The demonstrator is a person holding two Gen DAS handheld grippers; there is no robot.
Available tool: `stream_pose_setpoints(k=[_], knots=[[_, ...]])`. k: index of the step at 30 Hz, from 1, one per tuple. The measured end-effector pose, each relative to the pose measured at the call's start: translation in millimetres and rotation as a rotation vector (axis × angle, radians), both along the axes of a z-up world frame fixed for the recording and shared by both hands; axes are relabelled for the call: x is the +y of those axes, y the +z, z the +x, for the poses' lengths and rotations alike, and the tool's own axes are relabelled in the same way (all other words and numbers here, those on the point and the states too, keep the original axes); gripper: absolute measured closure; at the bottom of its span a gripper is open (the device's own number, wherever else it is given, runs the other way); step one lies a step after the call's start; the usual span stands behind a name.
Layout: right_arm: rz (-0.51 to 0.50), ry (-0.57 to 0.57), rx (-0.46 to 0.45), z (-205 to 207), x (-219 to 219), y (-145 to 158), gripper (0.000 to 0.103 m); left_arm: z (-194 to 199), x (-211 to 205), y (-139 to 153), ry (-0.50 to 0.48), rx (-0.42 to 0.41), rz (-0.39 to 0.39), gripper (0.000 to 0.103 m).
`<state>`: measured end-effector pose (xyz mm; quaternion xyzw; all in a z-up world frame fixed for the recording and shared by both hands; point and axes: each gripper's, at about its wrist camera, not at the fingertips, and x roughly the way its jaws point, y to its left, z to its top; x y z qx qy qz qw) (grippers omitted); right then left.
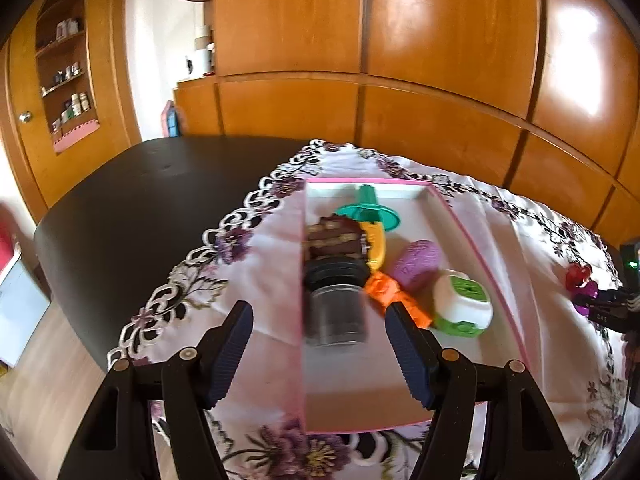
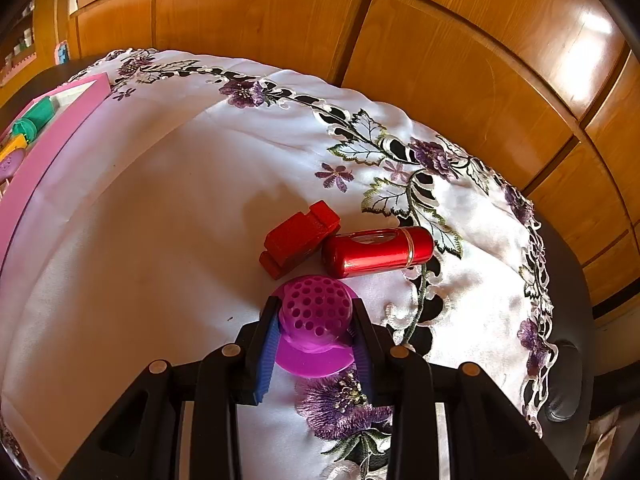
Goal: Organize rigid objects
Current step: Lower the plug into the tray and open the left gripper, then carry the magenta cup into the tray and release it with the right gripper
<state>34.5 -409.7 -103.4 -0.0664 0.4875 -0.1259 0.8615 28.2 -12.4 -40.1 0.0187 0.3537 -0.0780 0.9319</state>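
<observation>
In the left wrist view my left gripper [image 1: 320, 320] is open above the near end of a pink-rimmed box [image 1: 472, 236]. In the box lie a dark jar with a black lid [image 1: 336, 304], a brown piece [image 1: 334, 236], a green and yellow toy [image 1: 370, 212], an orange piece [image 1: 384, 288], a purple ball [image 1: 416, 264] and a white and green cube [image 1: 462, 304]. In the right wrist view my right gripper [image 2: 314, 320] is shut on a purple perforated strainer [image 2: 314, 312] just above the cloth. A red block [image 2: 300, 236] and a red cylinder [image 2: 376, 250] lie just beyond it.
A white embroidered cloth [image 2: 180, 200] covers part of a dark table [image 1: 140, 200]. The box's pink wall [image 2: 52, 132] is at the far left of the right wrist view. Wooden cabinets [image 1: 440, 60] stand behind the table. The right gripper shows at the left view's right edge [image 1: 600, 304].
</observation>
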Motion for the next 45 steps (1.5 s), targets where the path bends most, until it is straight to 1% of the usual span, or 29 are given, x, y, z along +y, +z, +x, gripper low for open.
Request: stream_pose_setpoints(k=[5,9,12,19,25,33,35,39,43,45], knots=[[-0.002,-0.043,0.019,2.9,0.7,1.1,0.07,-0.1,14.6,-0.4,0.017,-0.003,-0.014,0.034],[0.003,-0.1,0.033,2.5,3.9,2.3,0.071,0.3,20.8,0.5,0.024,-0.005,-0.033,0.034],[0.012,-0.117,0.043,0.6,7.3,2.6,0.071,0.0,22.6,-0.1,0.021,0.0,-0.043,0.034],[0.062,-0.1,0.069,-1.0,23.8,8.4,0.071,-1.8,23.5,0.3,0.019,-0.004,-0.055,0.034],[0.115,-0.048,0.027,-1.8,50.3,19.7,0.071,-1.8,23.9,0.0,0.019,-0.002,-0.055,0.034],[0.195,0.056,-0.079,4.1,97.5,47.2,0.071,-3.8,23.0,1.0,0.016,-0.006,-0.051,0.034],[0.222,0.097,-0.114,9.0,114.3,57.6,0.071,-4.4,22.8,1.1,0.017,-0.009,-0.043,0.034],[0.246,0.201,-0.175,25.0,155.8,79.8,0.071,-3.9,24.0,0.4,0.019,-0.008,-0.038,0.034],[0.244,0.287,-0.208,43.5,194.9,94.2,0.071,-2.2,27.2,-0.9,0.025,-0.004,-0.04,0.034],[0.228,0.295,-0.217,53.8,211.7,96.6,0.071,-1.0,29.6,-1.9,0.03,-0.002,-0.04,0.034]])
